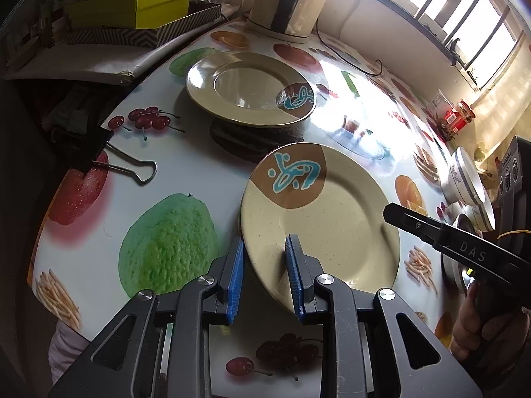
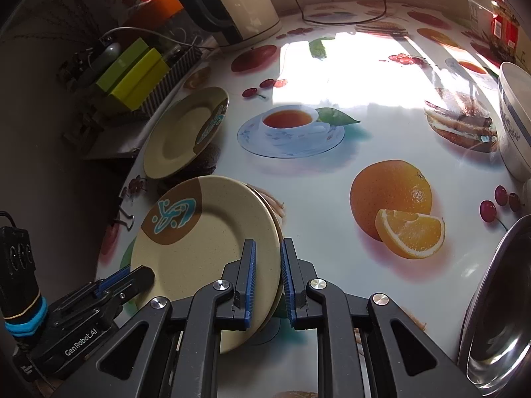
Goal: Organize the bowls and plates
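A cream plate with a brown patch and blue design (image 1: 318, 212) hangs tilted above the table, and a second plate's rim (image 2: 277, 222) shows stacked under it. My left gripper (image 1: 265, 242) is shut on the stack's left rim, one blue pad above and one below. My right gripper (image 2: 268, 243) is shut on the opposite rim and holds both plates. Each gripper also shows in the other view, the right gripper (image 1: 390, 212) and the left gripper (image 2: 146, 273). A matching plate (image 1: 249, 89) lies at the table's far left.
The fruit-print tablecloth (image 2: 332, 199) covers the table. White bowls with blue trim (image 1: 464, 179) and a steel bowl (image 2: 497, 315) stand at the right. A kettle (image 2: 239, 3) with its cable stands at the back, yellow-green boxes (image 1: 132, 6) far left, a binder clip (image 1: 109, 156) on the left edge.
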